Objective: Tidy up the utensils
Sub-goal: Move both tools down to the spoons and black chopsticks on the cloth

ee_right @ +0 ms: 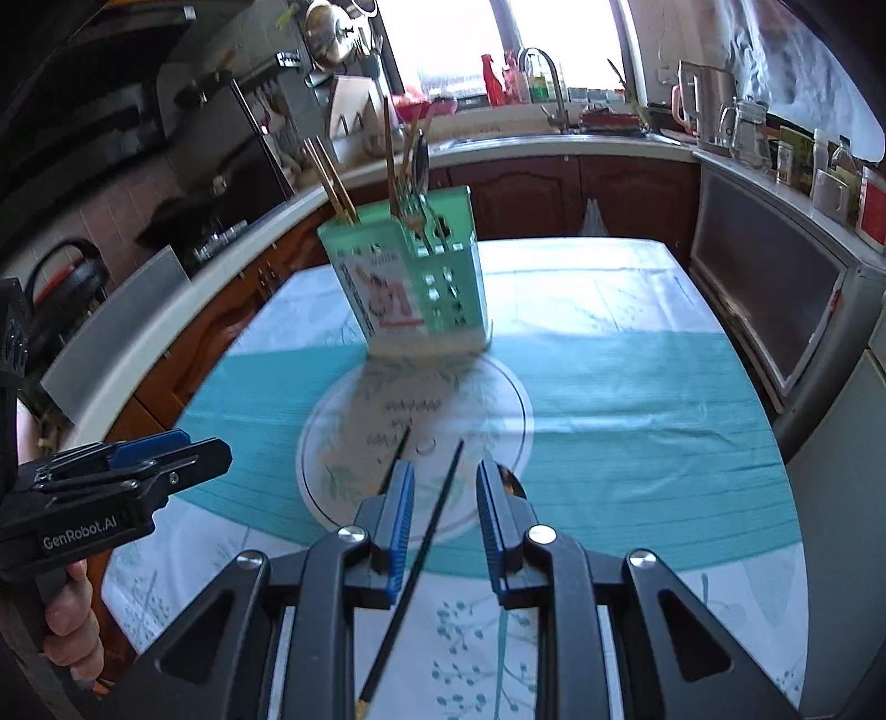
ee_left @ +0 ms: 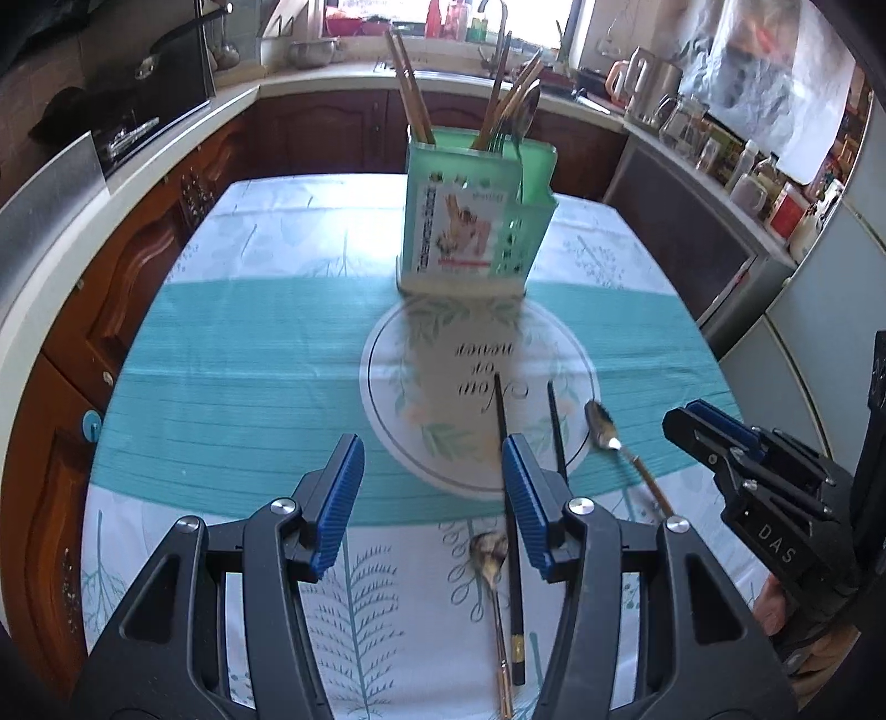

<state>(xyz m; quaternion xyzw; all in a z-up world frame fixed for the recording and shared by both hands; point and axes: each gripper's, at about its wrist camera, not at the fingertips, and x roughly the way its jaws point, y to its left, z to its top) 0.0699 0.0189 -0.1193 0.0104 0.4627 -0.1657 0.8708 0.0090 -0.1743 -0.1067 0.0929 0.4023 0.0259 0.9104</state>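
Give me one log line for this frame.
left gripper: open, empty | right gripper: open, straddling black chopstick | green holder: upright | spoons on cloth

Blown-out window (ee_right: 554,50) backlight — fisheye-warped, dark edges

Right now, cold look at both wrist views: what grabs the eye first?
The mint-green utensil holder stands upright past the round print on the tablecloth, already bristling with chopsticks and cutlery. Nearer, two black chopsticks and two spoons lie loose on the cloth. The right tongs are open and straddle one chopstick; the left tongs are open too, holding nothing.
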